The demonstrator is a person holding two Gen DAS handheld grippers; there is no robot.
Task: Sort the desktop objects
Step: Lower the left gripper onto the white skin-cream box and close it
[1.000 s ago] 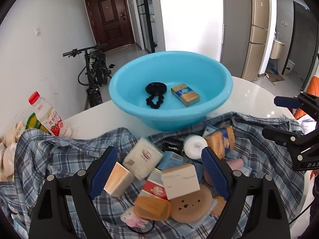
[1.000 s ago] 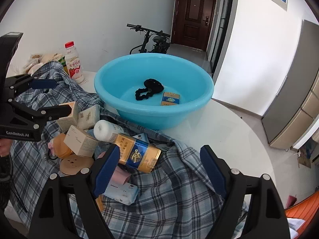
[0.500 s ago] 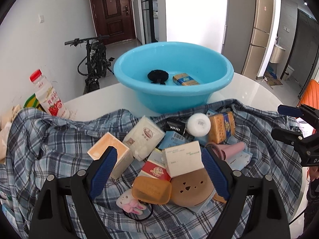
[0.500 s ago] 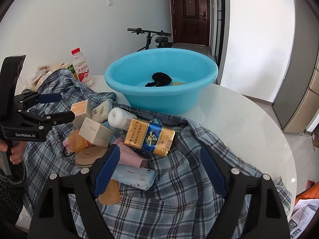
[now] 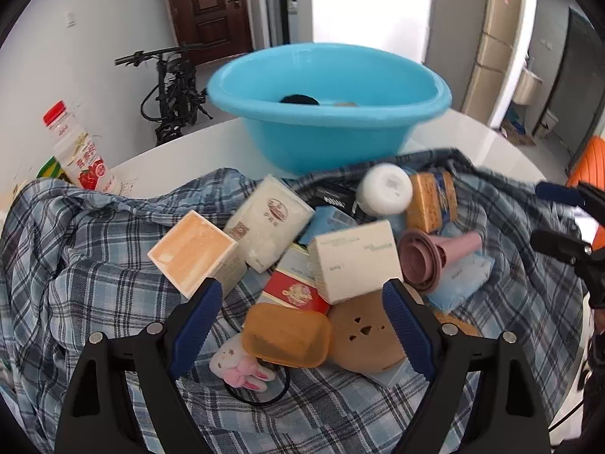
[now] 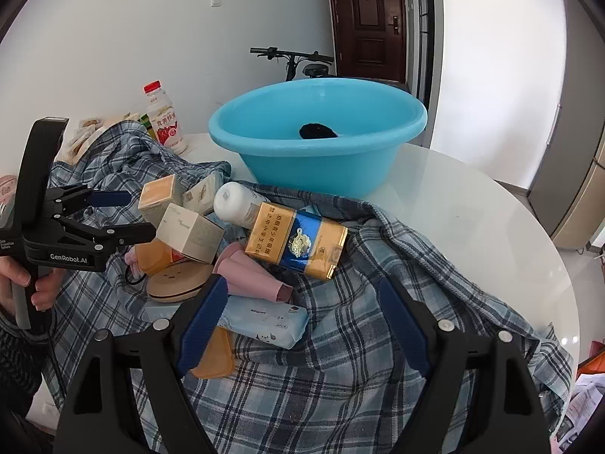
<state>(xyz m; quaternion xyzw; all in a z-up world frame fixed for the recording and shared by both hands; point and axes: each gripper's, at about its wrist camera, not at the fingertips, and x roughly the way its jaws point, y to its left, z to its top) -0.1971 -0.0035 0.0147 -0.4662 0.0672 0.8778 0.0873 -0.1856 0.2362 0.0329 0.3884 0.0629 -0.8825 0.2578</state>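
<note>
Both grippers are wide apart and hold nothing.

Left gripper (image 5: 298, 314): jaws spread and angled down over the pile on the plaid shirt (image 5: 94, 265). Between its blue pads, below them and not touched: orange soap case (image 5: 285, 335), round tan wooden disc (image 5: 365, 335), red-and-white carton (image 5: 297, 287). The cream box (image 5: 355, 261) sits just past the right pad and the peach-topped box (image 5: 193, 251) just past the left pad. I can't tell if either pad brushes a box. A small pink-and-white bunny charm (image 5: 242, 369) on a black loop lies low between the fingers.

Right gripper (image 6: 302, 325): jaws also spread, nothing between the pads but shirt fabric. The left pad is near the blue tissue pack (image 6: 264, 319) and the pink cone cup (image 6: 251, 278); contact is unclear. The gold-and-blue carton (image 6: 298, 240) lies ahead of the jaws, apart from them. The white bottle (image 6: 240, 204) is behind it.

The task items are heaped on the shirt, which is spread over the white round counter (image 6: 472, 234). The blue basin (image 6: 321, 136) stands on the counter behind the pile, touching the shirt's edge, with a black item (image 6: 317, 130) inside. A second item next to it is barely visible over the rim in the left view.

The red-capped drink bottle (image 6: 164, 119) stands upright at the far left of the counter. A person's hand (image 6: 34, 283) grips the left gripper's handle.
</note>
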